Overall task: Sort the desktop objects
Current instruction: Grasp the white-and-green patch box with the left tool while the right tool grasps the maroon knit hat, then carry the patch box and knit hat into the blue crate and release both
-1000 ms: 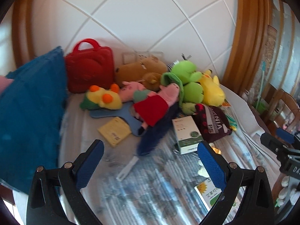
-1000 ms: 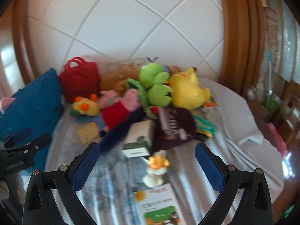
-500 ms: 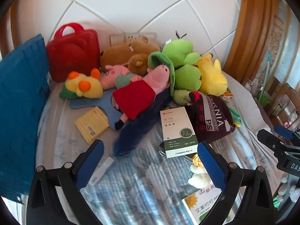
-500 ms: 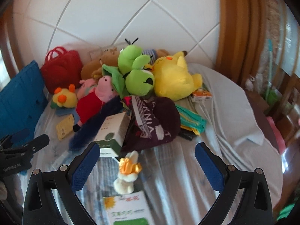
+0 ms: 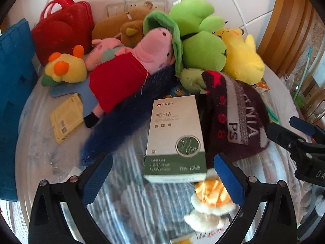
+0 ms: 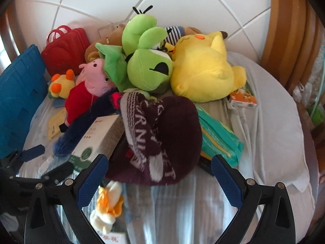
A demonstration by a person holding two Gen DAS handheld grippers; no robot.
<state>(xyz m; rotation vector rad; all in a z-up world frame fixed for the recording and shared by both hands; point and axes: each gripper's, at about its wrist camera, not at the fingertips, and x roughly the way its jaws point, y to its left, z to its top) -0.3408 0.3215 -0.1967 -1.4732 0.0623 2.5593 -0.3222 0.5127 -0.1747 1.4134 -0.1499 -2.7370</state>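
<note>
The left gripper [image 5: 162, 178] is a black plastic frame whose two arms splay outward, each ending in a ribbed blue pad. Round silver screws sit in pairs on each arm at about 7 and 5 o'clock in its own wrist view. The right gripper [image 6: 159, 180] has the same build: black triangular struts with cut-out windows, blue textured pads, silver screw heads. Seen from the left wrist at 3 o'clock, its black body carries white lettering, only partly readable.
</note>
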